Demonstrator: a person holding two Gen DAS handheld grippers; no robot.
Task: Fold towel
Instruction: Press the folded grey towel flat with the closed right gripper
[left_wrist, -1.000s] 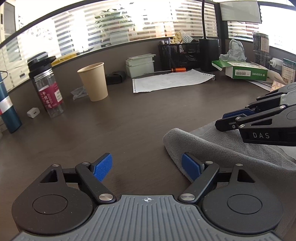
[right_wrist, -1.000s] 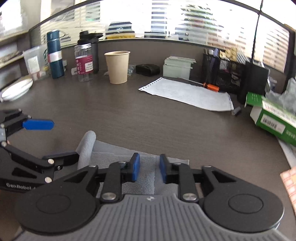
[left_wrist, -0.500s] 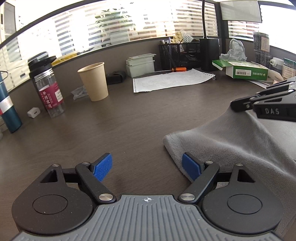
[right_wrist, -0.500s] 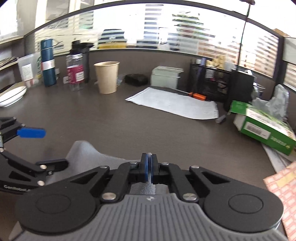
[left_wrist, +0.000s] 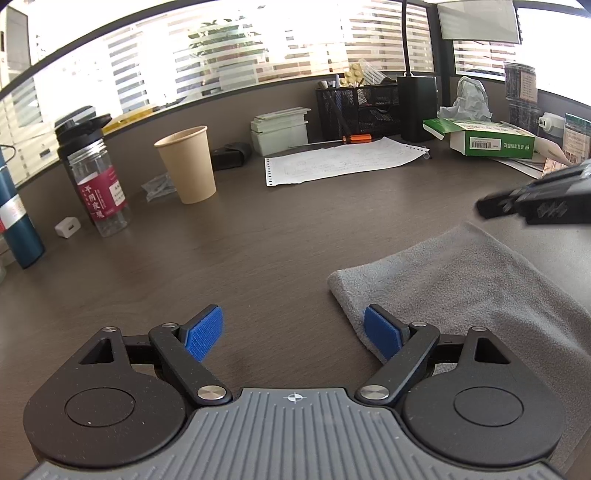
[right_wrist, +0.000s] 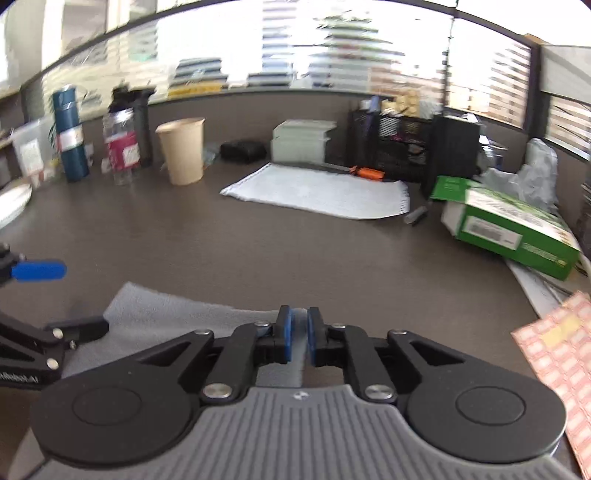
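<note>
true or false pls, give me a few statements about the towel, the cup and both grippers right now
1. The grey towel lies on the desk. True.
2. The left gripper is clamped on the towel. False: its fingers stand wide apart with bare desk between them.
3. The paper cup stands upright. True.
4. The right gripper is spread wide. False: its fingers are close together and just opening; nothing visibly pinched.
5. The green box sits on the towel. False: it is on the desk, well apart.

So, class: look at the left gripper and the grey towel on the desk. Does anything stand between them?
Nothing visible does. The left gripper hangs wide open at the towel, one finger already over its near edge, with only bare desk between the fingers. The paper cup and bottle stand well beyond.
</note>
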